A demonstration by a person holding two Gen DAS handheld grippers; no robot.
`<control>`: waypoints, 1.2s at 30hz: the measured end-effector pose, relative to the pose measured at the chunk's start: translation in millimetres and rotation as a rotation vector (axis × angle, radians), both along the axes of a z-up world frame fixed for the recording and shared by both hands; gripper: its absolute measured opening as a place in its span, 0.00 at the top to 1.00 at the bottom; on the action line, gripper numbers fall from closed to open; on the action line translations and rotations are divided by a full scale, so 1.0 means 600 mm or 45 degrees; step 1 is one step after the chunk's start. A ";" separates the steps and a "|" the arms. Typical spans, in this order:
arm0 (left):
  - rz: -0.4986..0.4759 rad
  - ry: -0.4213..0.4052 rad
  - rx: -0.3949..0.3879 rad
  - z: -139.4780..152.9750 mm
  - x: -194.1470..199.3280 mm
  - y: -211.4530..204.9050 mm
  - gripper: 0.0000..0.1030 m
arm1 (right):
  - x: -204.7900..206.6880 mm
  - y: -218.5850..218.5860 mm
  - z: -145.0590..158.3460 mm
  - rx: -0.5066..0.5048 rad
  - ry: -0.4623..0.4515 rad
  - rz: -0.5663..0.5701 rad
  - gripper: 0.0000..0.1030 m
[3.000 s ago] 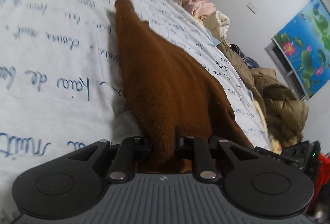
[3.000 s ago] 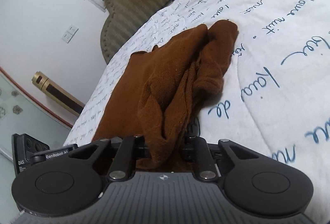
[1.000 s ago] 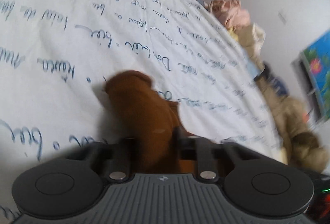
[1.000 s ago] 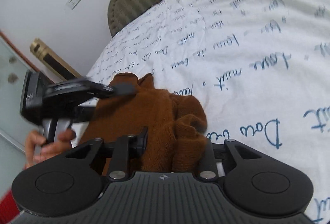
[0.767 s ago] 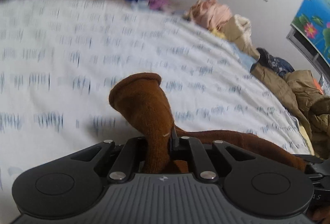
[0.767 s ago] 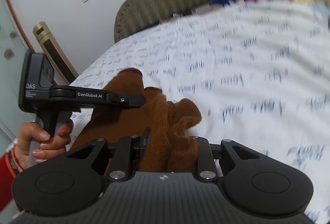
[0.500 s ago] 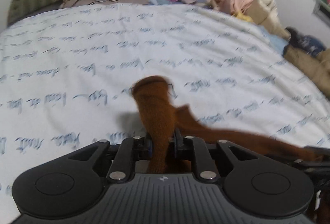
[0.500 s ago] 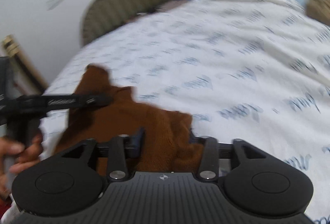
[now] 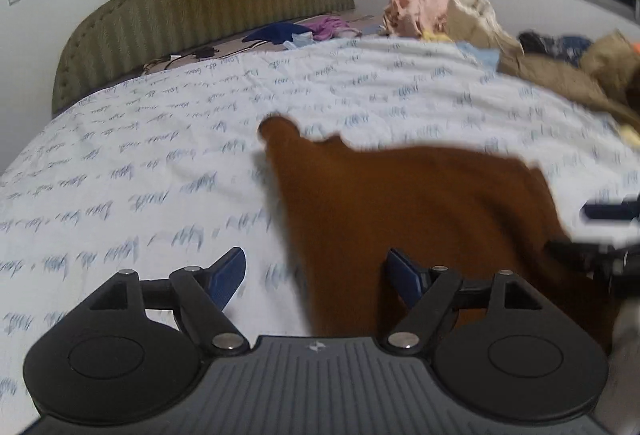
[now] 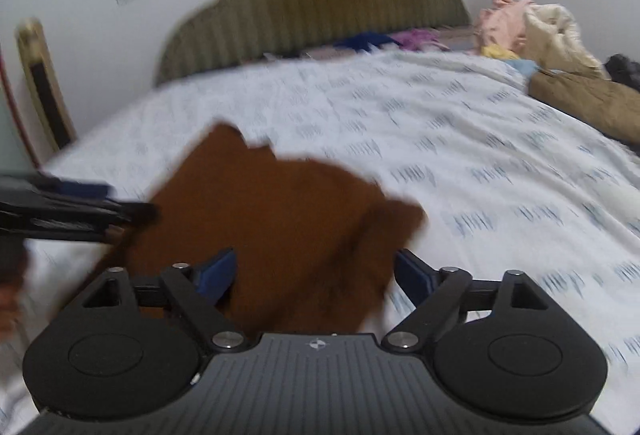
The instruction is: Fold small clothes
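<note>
Left gripper [image 9: 316, 275], right gripper [image 10: 314, 273] spread wide; fuzzy brown garment [image 9: 420, 211] flat.

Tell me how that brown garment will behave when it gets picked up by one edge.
The brown garment looks like soft knit spread on the bedspread, so it will likely droop and bunch. It probably weighs little. Its fuzzy surface should grip rather than slip, though blur hides detail.
</note>
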State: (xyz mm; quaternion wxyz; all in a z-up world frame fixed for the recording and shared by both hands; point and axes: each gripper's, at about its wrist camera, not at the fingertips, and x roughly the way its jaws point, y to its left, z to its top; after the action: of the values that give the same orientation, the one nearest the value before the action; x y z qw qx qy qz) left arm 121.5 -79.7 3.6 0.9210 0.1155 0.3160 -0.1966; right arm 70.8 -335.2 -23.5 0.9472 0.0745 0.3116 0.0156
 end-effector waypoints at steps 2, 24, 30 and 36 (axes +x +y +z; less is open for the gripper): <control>0.027 -0.012 0.017 -0.009 -0.022 0.024 0.23 | -0.030 -0.005 -0.008 -0.051 0.011 -0.091 0.18; -0.074 -0.203 0.104 -0.038 -0.135 0.082 0.17 | -0.116 0.026 -0.005 0.381 -0.058 -0.062 0.86; -0.034 -0.087 -0.008 -0.040 -0.134 0.118 0.17 | -0.137 0.035 -0.015 0.370 -0.005 -0.029 0.87; -0.065 -0.158 -0.020 -0.002 -0.176 0.113 0.18 | -0.151 0.049 -0.011 0.232 -0.006 -0.073 0.71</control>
State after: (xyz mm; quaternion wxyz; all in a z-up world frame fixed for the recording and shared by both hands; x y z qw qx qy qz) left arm 15.8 -12.2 2.5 0.9343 0.1284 0.2537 -0.2150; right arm -19.8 -305.6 -29.8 0.9373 0.1691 0.3043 0.0169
